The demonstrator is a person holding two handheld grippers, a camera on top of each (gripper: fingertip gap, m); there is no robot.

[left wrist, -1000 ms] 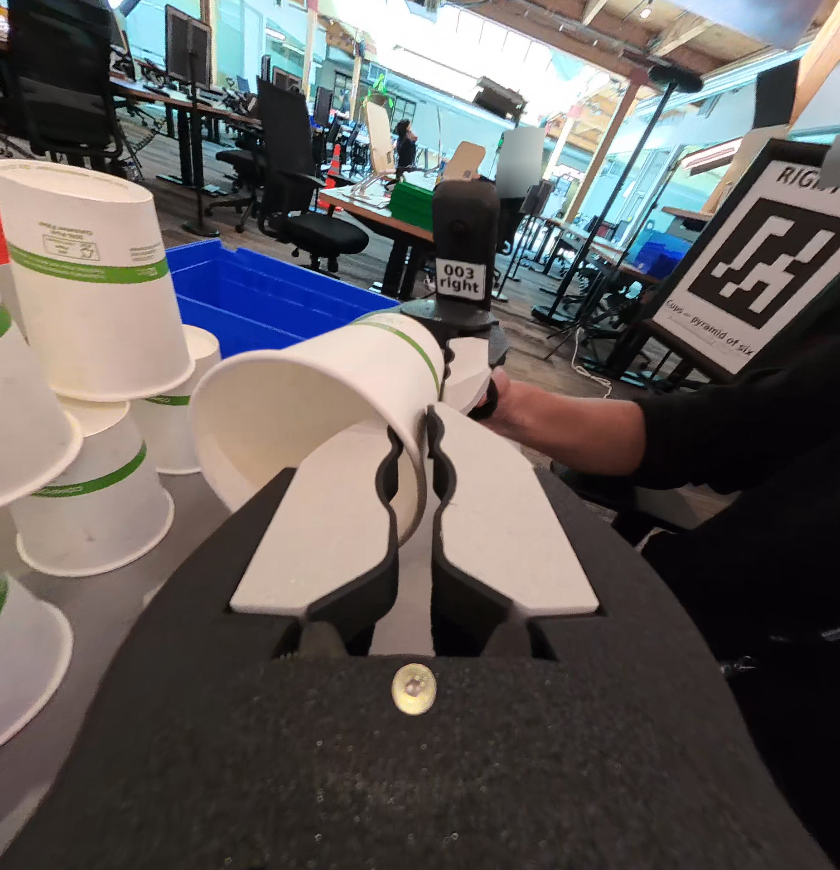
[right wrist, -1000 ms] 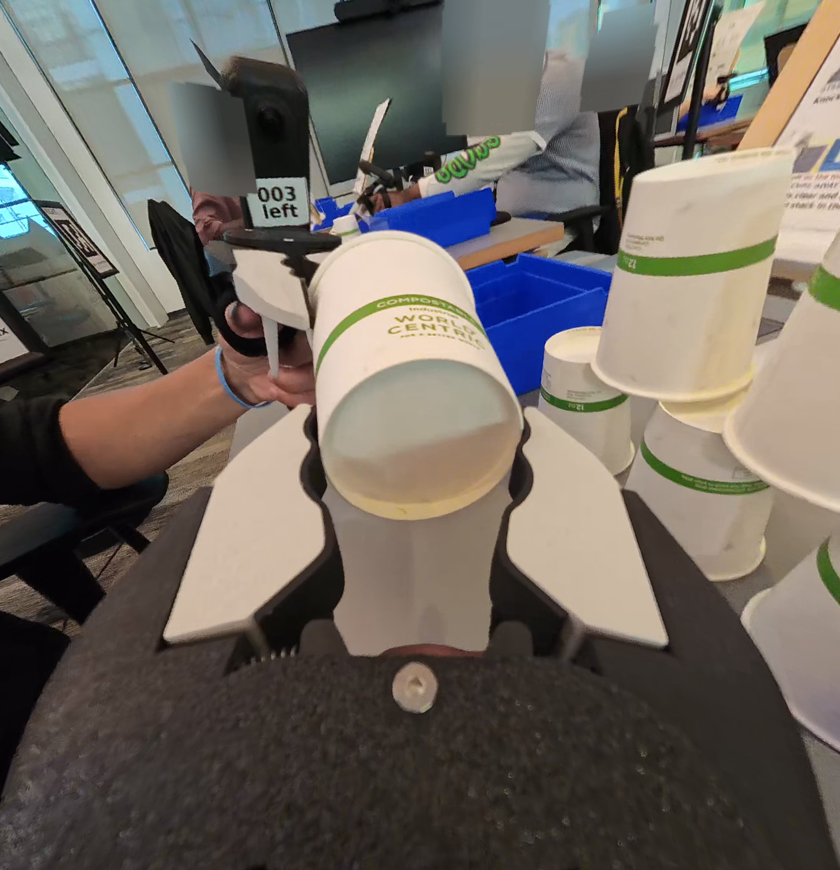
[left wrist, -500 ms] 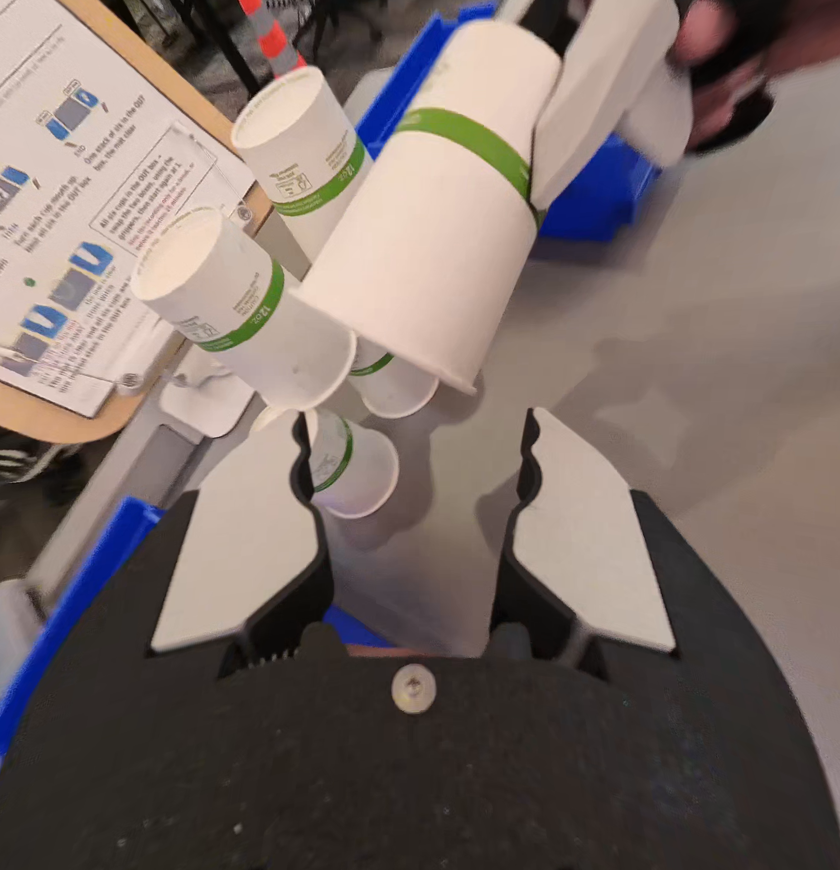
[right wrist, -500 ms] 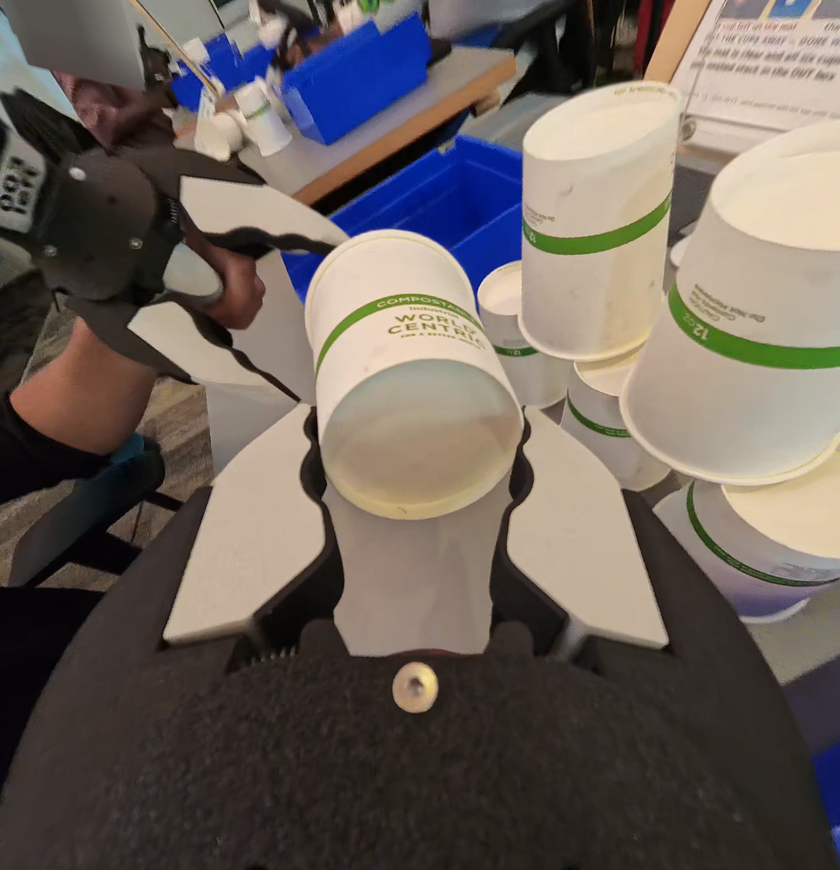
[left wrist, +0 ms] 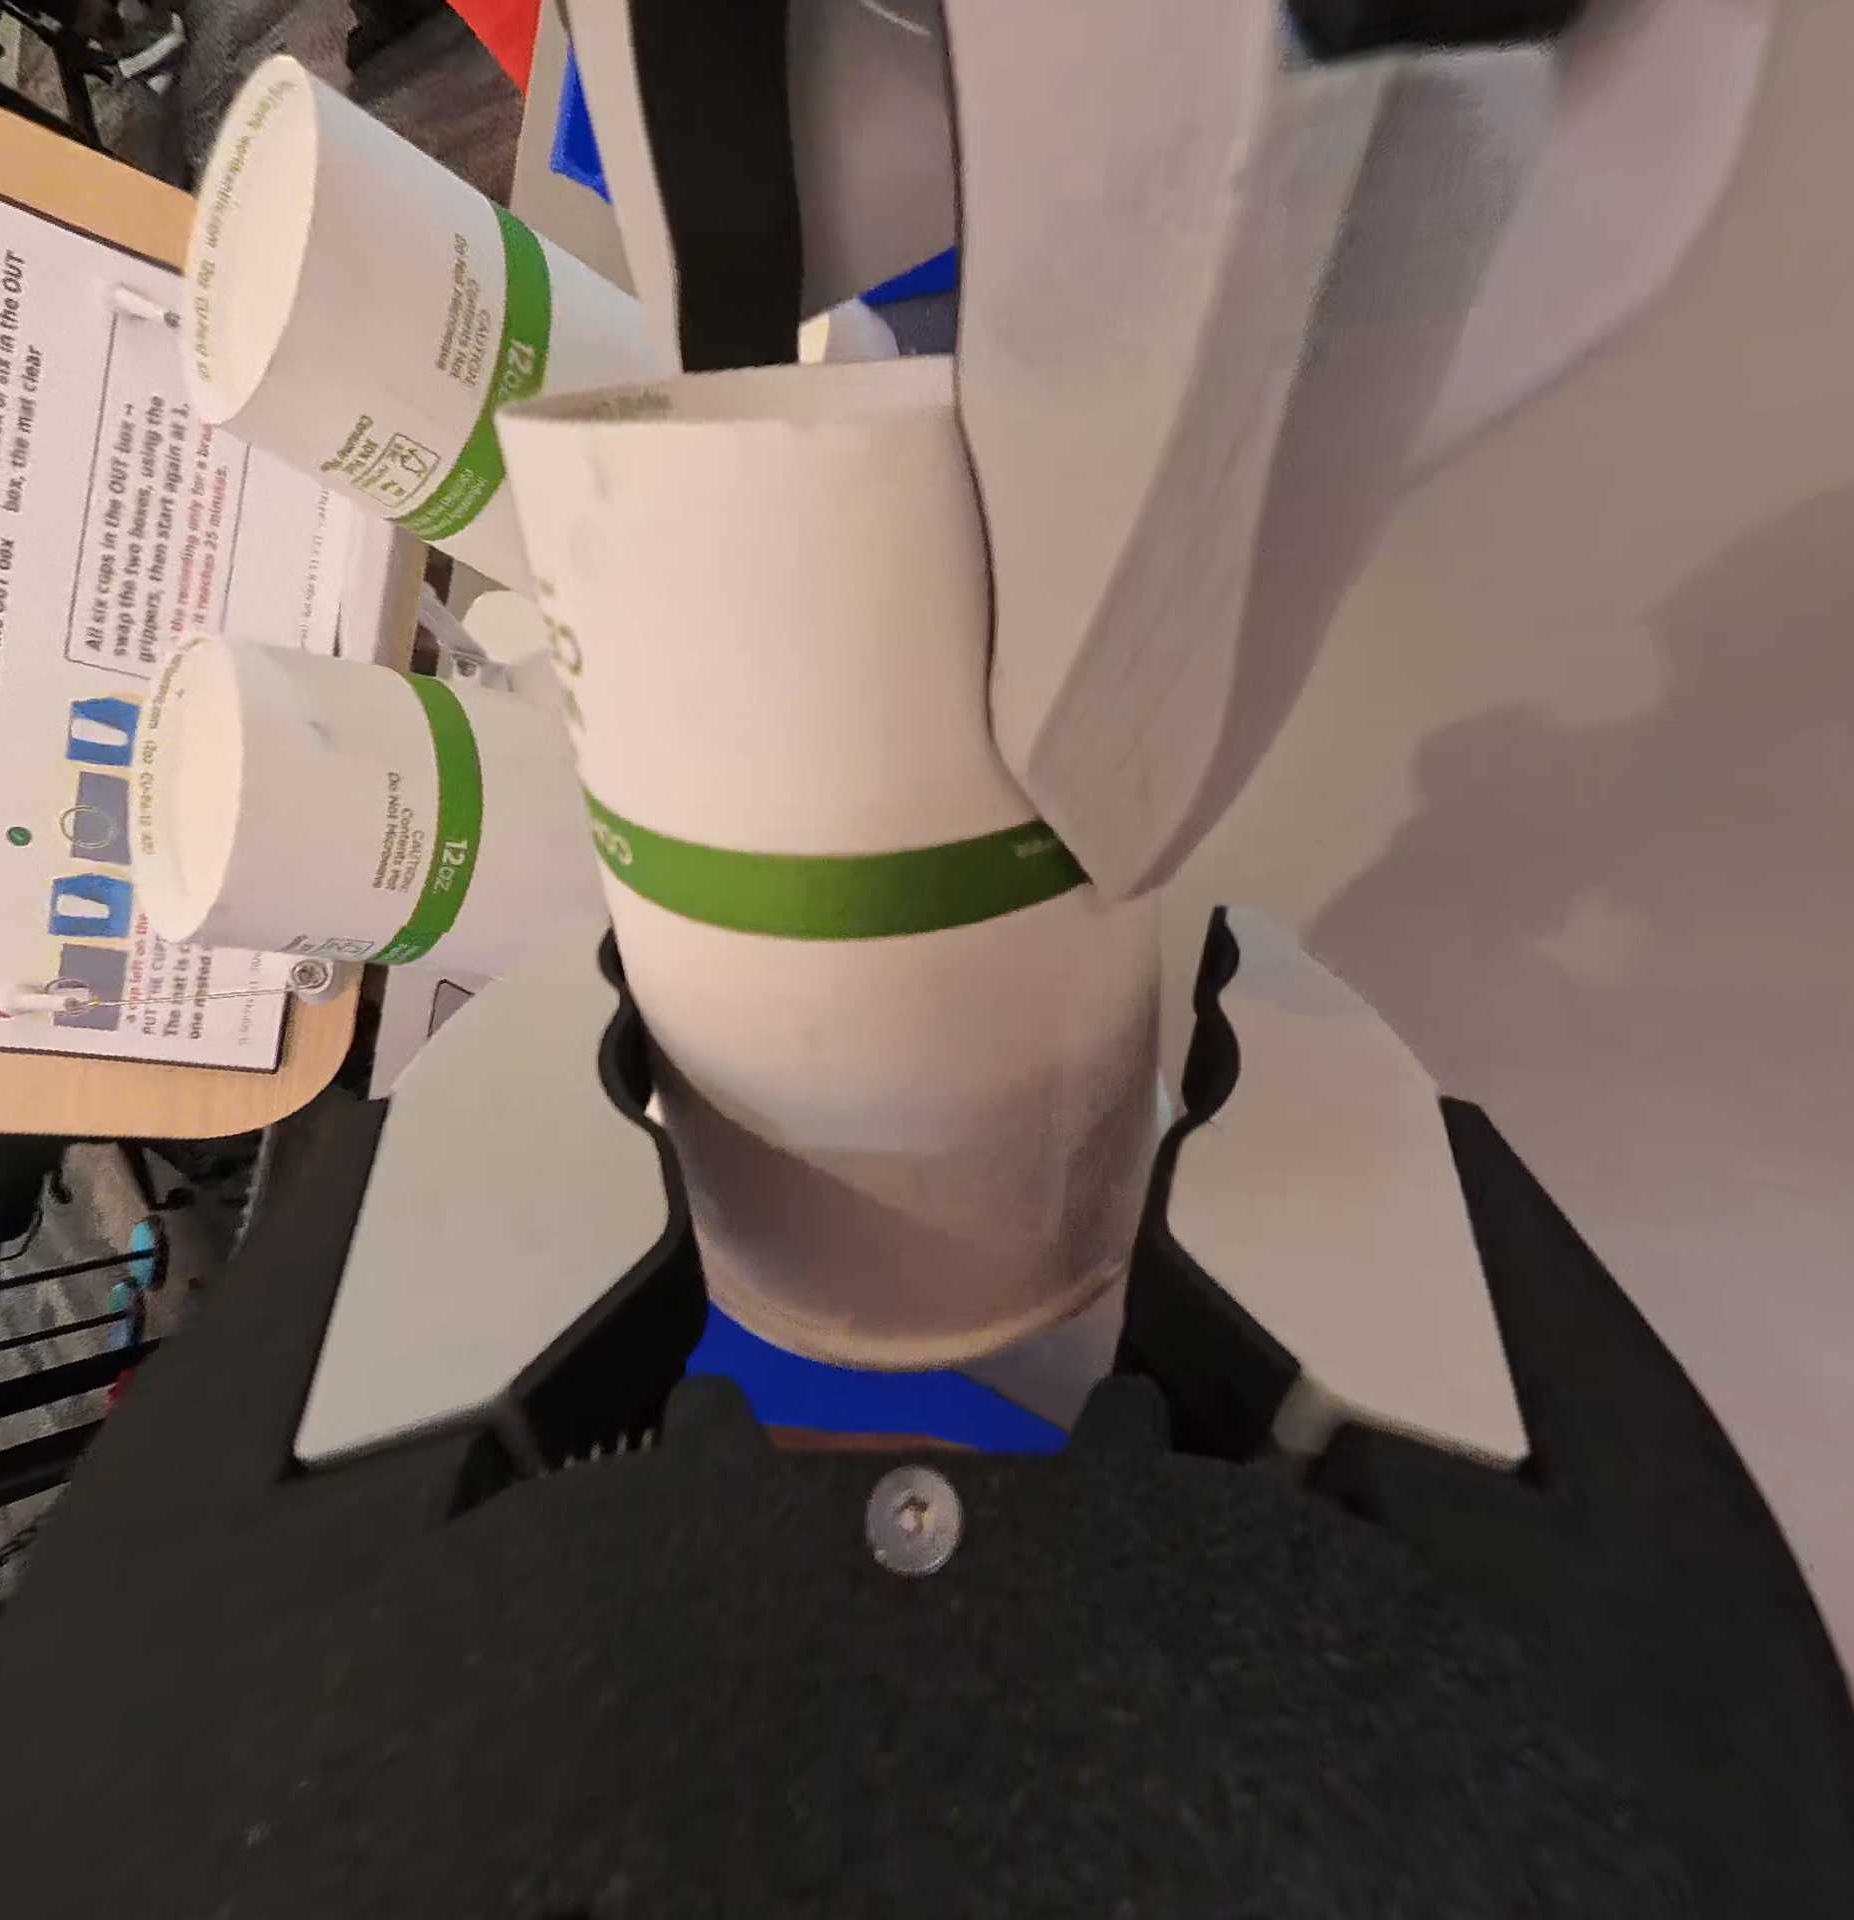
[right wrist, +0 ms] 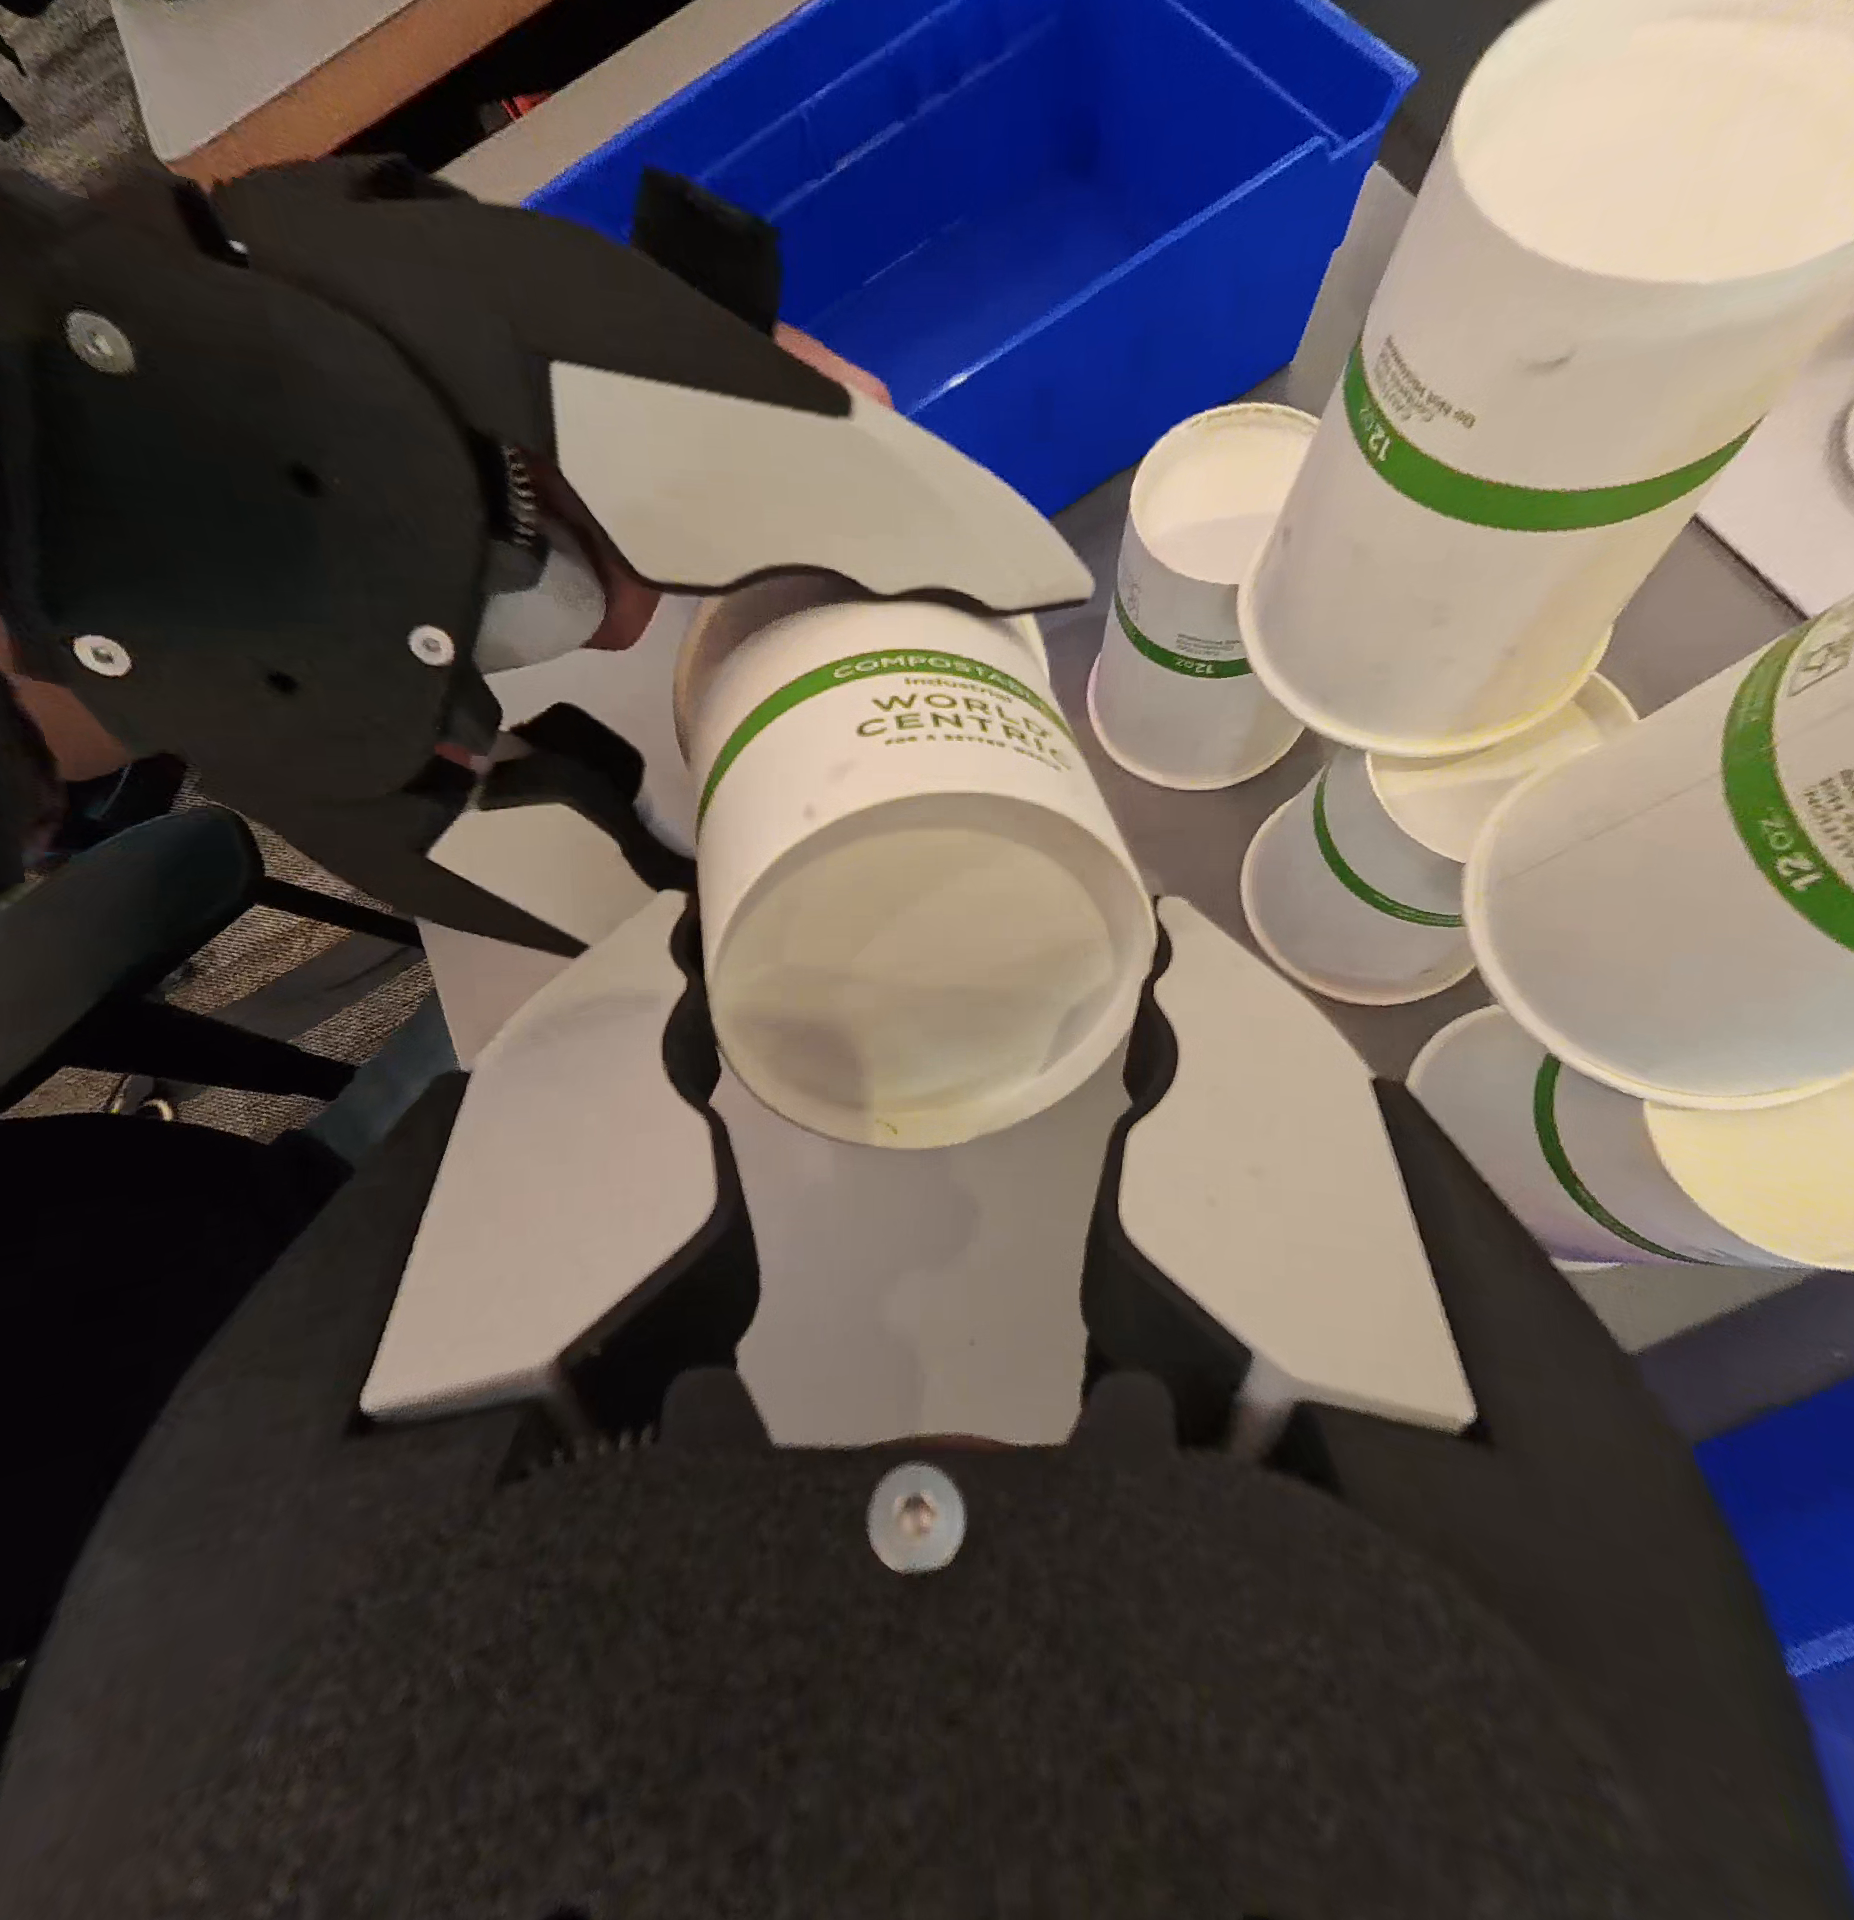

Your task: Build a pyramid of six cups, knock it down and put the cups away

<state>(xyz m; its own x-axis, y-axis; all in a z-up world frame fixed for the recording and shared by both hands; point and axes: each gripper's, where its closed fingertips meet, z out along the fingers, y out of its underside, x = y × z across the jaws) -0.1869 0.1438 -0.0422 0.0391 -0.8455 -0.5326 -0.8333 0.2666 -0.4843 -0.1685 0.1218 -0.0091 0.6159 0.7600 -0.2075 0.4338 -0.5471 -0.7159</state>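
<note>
Between the right gripper's fingers, at twelve o'clock in its wrist view, lies a white paper cup with a green band, gripped near its closed base, which faces the camera. The left gripper stands wide open around the same cup's rim end, its pads close beside the wall; whether they touch it I cannot tell. At two o'clock the partly built pyramid of upturned cups stands near, with the blue bin at twelve. Likely risks: if one gripper lets go before the other has closed, the cup drops; a swing toward two o'clock could topple the stack; a hard squeeze would crush the thin wall.
</note>
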